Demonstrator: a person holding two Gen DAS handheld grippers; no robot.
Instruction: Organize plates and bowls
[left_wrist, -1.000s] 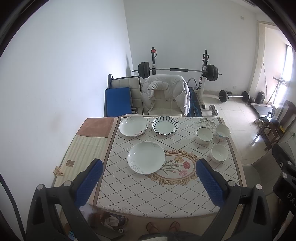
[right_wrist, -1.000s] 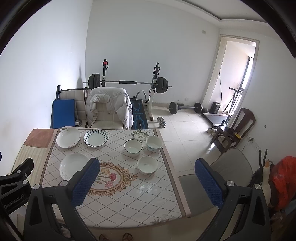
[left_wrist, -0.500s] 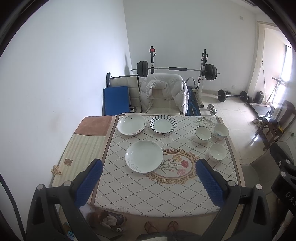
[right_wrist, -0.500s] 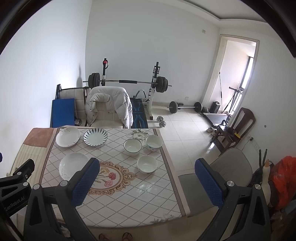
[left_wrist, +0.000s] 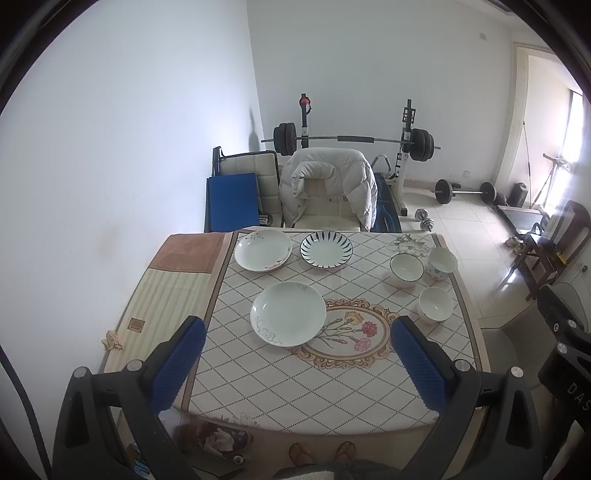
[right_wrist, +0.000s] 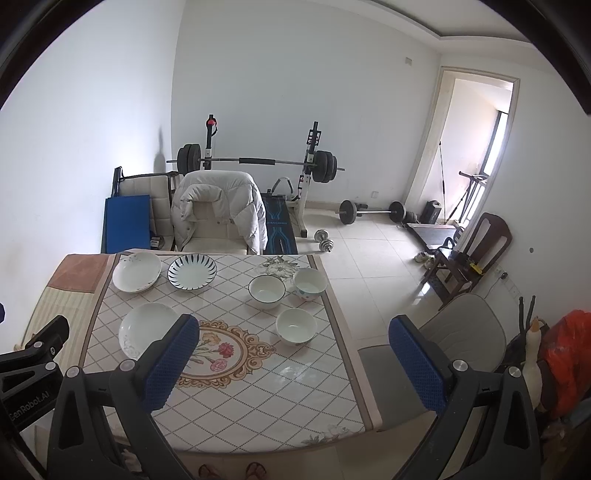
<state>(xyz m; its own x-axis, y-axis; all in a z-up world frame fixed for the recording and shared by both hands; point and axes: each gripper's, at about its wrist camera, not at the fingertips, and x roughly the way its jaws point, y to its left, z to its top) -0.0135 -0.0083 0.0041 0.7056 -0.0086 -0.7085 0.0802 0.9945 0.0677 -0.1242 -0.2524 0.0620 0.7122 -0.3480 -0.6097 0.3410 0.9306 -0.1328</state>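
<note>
Grippers: the left gripper and the right gripper hang above the table's near edge with blue-padded jaws spread wide, holding nothing. On the diamond-patterned tablecloth, three shallow plates occupy the left half: a white floral plate nearest, a white plate with a sprig motif and a blue-striped plate side by side at the far edge. Three white ceramic bowls cluster near the right edge, well apart from the plates.

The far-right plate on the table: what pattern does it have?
The plate is white with dark blue radial stripes round its rim, clearest in the left wrist view.
</note>
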